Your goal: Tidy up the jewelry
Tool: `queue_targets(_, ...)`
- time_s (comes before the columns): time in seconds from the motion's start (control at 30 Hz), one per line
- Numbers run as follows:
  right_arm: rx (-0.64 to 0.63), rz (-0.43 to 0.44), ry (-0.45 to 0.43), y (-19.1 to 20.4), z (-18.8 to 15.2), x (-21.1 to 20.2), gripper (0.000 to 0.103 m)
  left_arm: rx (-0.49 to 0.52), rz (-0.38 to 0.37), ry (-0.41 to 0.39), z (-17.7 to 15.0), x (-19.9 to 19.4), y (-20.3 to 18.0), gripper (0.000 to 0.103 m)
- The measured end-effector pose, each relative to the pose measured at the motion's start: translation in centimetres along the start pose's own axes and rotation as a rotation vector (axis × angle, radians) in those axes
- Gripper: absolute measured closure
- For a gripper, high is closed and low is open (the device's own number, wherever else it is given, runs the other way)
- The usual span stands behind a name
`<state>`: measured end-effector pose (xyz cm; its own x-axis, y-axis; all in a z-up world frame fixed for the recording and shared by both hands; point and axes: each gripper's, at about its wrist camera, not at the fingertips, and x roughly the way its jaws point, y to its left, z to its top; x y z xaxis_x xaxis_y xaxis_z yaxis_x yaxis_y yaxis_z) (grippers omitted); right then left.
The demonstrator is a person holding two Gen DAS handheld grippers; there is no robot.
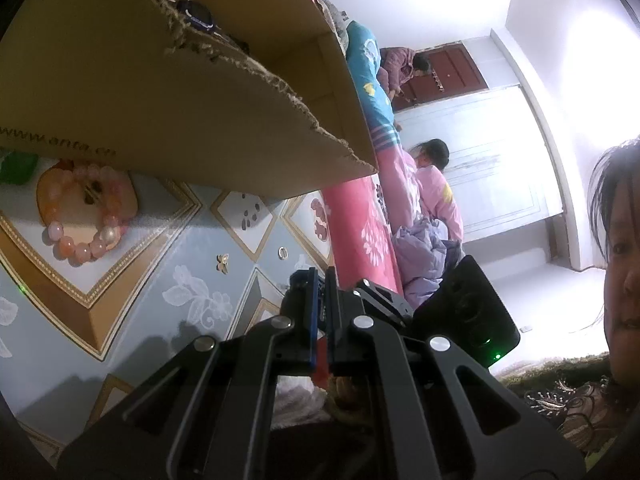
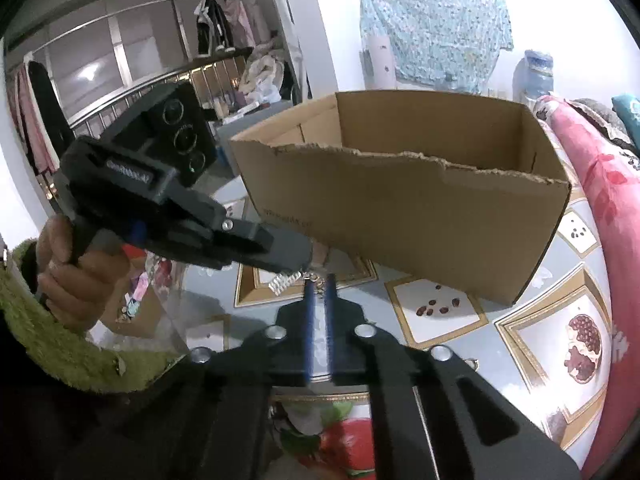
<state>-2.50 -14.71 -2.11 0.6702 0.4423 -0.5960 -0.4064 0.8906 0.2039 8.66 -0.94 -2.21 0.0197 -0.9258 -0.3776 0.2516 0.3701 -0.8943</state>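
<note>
While both tools are clenched, the loose jewelry lies spread on the patterned tabletop (image 1: 168, 332) beside the cardboard box (image 2: 400, 208). The left gripper (image 1: 322, 278) has its jaws pressed together with nothing visible between them. The right gripper (image 2: 319, 281) is likewise closed; a tiny metallic bit sits right at its tips, and a silvery coiled piece (image 2: 284, 282) lies just beside them, but I cannot tell whether either is actually pinched. The two tools' tips nearly meet there, close under the box's near wall. A pink bead bracelet (image 1: 86, 220) rests near the box's base, with a small ring (image 1: 283, 253) and a butterfly-shaped piece (image 1: 223, 263) nearer the left tool. A dark watch-like item (image 1: 196, 14) is already inside the box. Judgement: all pieces are light. The beads are hard, smooth and likely strung on elastic, so they would roll under the pads; take one side of the loop across the strand. The ring and butterfly piece are tiny, thin and slippery; pinch them edge-on at the very fingertips. The box's torn rim is ragged and could snag a chain, so lift clear over it. Open room lies on the tabletop before the box; pink bedding (image 2: 592, 184) bounds the far side.
</note>
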Motion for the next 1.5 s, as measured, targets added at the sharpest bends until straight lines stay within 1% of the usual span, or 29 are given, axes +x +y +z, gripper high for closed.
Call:
queue_targets(0.17,0.011,-0.009,-0.004,-0.2,0.4,-0.2,0.100,-0.002,-0.001,0.000,0.0,0.1,0.0,0.101)
queue_targets(0.4,0.032,-0.032,0.021,-0.9,0.0,0.3,0.100,0.004,-0.003,-0.007,-0.1,-0.2,-0.1,0.101)
queue_targets(0.57,0.048,-0.032,0.009,-1.3,0.2,0.0,0.100,-0.002,0.003,-0.015,-0.1,-0.5,0.0,0.101)
queue_targets(0.63,0.056,-0.027,0.004,-1.4,0.3,-0.1,0.100,0.007,0.020,-0.017,0.0,-0.6,0.0,0.101)
queue_targets(0.73,0.070,-0.022,0.001,-1.7,0.4,-0.2,0.100,0.054,0.079,-0.020,-0.1,-0.6,-0.6,0.100)
queue_targets(0.77,0.075,-0.020,0.001,-1.8,0.4,-0.3,0.100,0.081,0.102,-0.015,-0.1,-0.5,-0.9,0.099)
queue_targets(0.8,0.082,-0.015,-0.001,-1.9,0.5,-0.4,0.100,0.112,0.132,-0.010,-0.2,-0.4,-1.2,0.092)
queue_targets(0.83,0.090,-0.010,-0.002,-2.1,0.5,-0.5,0.100,0.141,0.164,-0.006,-0.4,-0.3,-1.4,0.087)
queue_targets(0.87,0.101,-0.001,-0.003,-2.2,0.4,-0.6,0.100,0.165,0.193,-0.003,-0.5,-0.2,-1.6,0.079)
queue_targets(0.9,0.113,0.010,-0.004,-2.3,0.5,-0.7,0.100,0.194,0.222,-0.001,-0.6,0.0,-1.9,0.077)
queue_targets(0.93,0.133,0.026,-0.007,-2.7,0.6,-0.9,0.100,0.228,0.252,0.004,-0.8,0.3,-2.2,0.076)
queue_targets(1.03,0.180,0.070,-0.010,-3.6,0.6,-1.4,0.100,0.366,0.377,0.022,-1.5,1.3,-3.5,0.071)
queue_targets(1.07,0.198,0.088,-0.014,-4.0,0.7,-1.6,0.100,0.431,0.425,0.032,-1.9,1.8,-4.1,0.071)
queue_targets(1.2,0.267,0.149,-0.028,-4.8,0.8,-2.2,0.100,0.633,0.544,0.041,-3.3,3.3,-5.9,0.070)
queue_targets(1.33,0.319,0.204,-0.022,-5.2,0.7,-2.3,0.100,0.782,0.598,0.028,-4.3,4.3,-7.2,0.070)
queue_targets(1.5,0.315,0.236,0.005,-4.6,0.8,-2.3,0.100,0.848,0.632,0.016,-4.5,4.6,-7.7,0.071)
